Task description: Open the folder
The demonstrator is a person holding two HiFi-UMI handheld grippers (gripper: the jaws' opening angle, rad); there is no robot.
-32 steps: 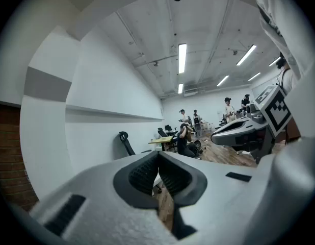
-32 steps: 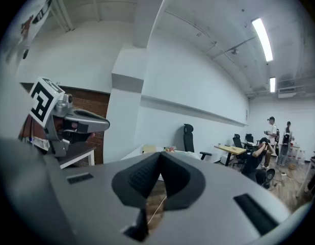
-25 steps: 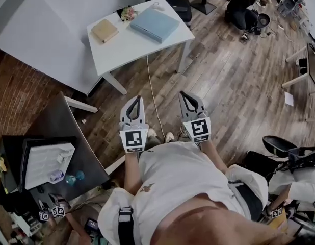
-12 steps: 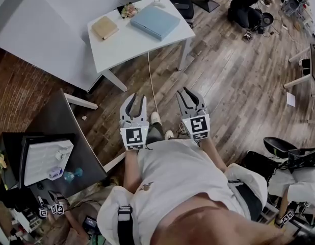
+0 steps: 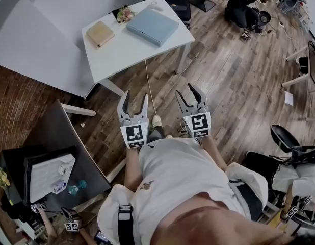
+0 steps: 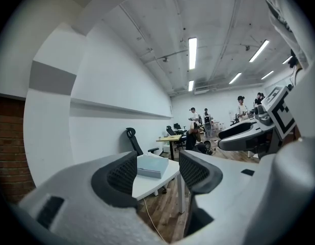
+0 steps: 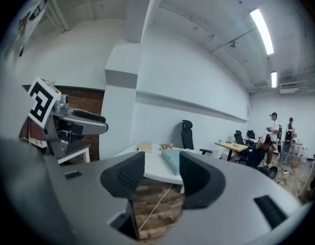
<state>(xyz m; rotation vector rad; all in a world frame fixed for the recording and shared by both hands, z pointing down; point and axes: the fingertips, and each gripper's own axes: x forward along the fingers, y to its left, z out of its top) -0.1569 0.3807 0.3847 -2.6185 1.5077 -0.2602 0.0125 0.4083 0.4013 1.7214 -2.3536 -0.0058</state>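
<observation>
The light blue folder (image 5: pixel 152 27) lies closed on the white table (image 5: pixel 122 50), well ahead of both grippers. In the left gripper view the folder (image 6: pixel 151 166) shows between my jaws in the distance, and in the right gripper view the folder (image 7: pixel 173 160) lies on the table's far part. My left gripper (image 5: pixel 135 100) (image 6: pixel 157 170) and right gripper (image 5: pixel 190 95) (image 7: pixel 161 172) hang side by side over the wooden floor, pointing at the table. Both pairs of jaws are opening, with nothing between them.
A tan book (image 5: pixel 100 33) and a small bunch of flowers (image 5: pixel 125 14) share the table. A black office chair (image 5: pixel 175 1) stands behind it. A cable (image 5: pixel 150 86) runs across the floor. A dark desk (image 5: pixel 55 131) is at my left, and a crouching person (image 5: pixel 244 6) at the far right.
Both grippers went from shut to open. Both moved forward towards the white table.
</observation>
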